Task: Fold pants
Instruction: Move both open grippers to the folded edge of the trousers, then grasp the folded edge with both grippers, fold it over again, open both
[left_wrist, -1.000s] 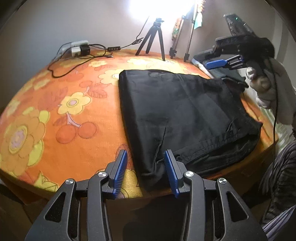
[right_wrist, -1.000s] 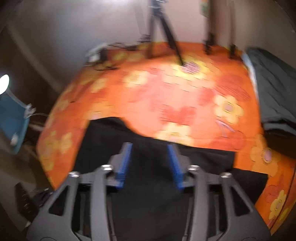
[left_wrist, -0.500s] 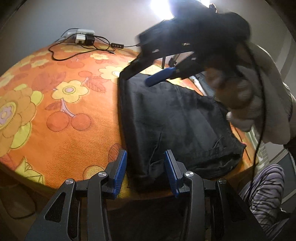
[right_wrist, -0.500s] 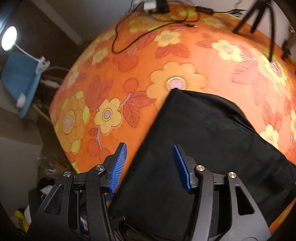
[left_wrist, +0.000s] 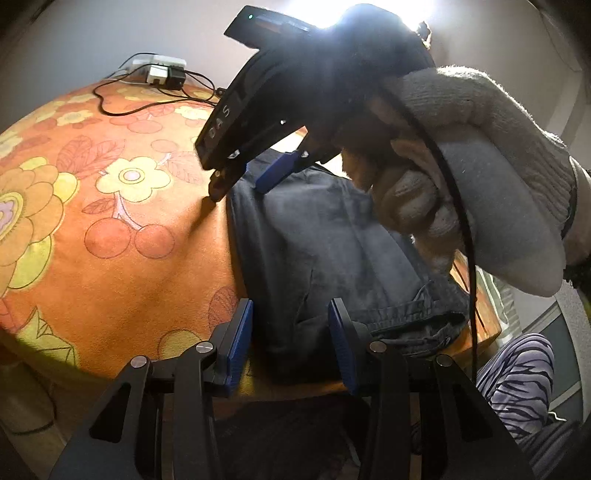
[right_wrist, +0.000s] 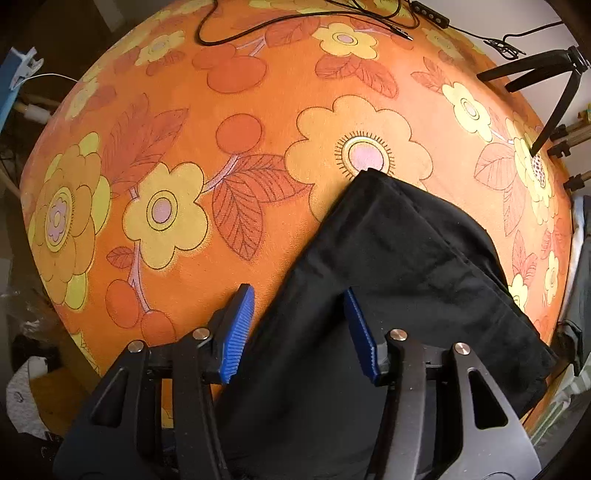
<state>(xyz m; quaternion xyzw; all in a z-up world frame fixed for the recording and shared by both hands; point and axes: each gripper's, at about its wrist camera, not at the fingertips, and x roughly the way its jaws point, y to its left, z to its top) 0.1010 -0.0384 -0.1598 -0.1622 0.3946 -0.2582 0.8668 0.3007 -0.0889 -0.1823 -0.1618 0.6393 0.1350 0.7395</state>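
Left wrist view: folded black pants (left_wrist: 332, 251) lie on the orange floral tablecloth (left_wrist: 110, 206), toward the table's near right edge. Left gripper (left_wrist: 290, 339) hovers at the near edge of the pants, blue pads part open, nothing pinched; the pants' hem corner sits in line with the gap. Right gripper (left_wrist: 243, 181), held by a hand (left_wrist: 424, 192) in a grey sleeve, points down at the far left corner of the pants; one fingertip touches the cloth just beside the fabric edge, the other sits over the pants. Power strip (left_wrist: 159, 72) and cables at the far edge.

Right wrist view: right gripper (right_wrist: 299, 328) straddles the pants' (right_wrist: 406, 277) left edge, jaws have just been closing, part open, fabric between but pads not pressing. Tripod leg (right_wrist: 554, 103) at upper right.
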